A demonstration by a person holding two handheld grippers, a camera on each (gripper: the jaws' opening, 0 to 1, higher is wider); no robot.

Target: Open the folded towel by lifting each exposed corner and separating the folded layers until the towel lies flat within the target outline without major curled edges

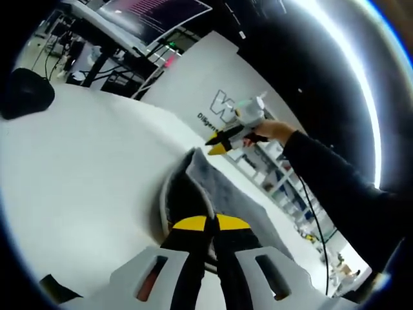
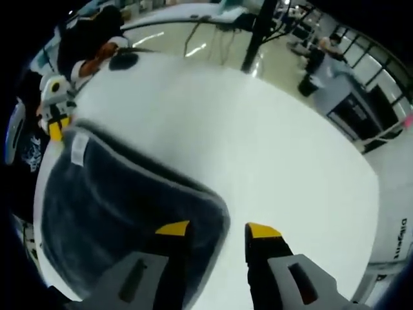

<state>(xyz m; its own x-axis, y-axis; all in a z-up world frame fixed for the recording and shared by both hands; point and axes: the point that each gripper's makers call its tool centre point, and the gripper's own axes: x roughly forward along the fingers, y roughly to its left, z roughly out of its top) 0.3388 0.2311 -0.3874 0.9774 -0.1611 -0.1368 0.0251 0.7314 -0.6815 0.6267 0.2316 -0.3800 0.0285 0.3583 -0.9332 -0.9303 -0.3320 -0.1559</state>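
Left gripper [image 1: 211,223] fingers pinched on grey towel [image 1: 222,187]; right gripper [image 2: 218,230] fingers apart, empty, over white table [image 2: 258,148].

I see a bright strip light [image 1: 361,97] glaring overhead, washing the white table [image 1: 84,168] pale. Both views look soft and bend strongly toward their edges.

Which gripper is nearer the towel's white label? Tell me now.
Left. The left gripper sits right beside the white label at the far corner of the towel. The right gripper, jaws open, is at the opposite corner.
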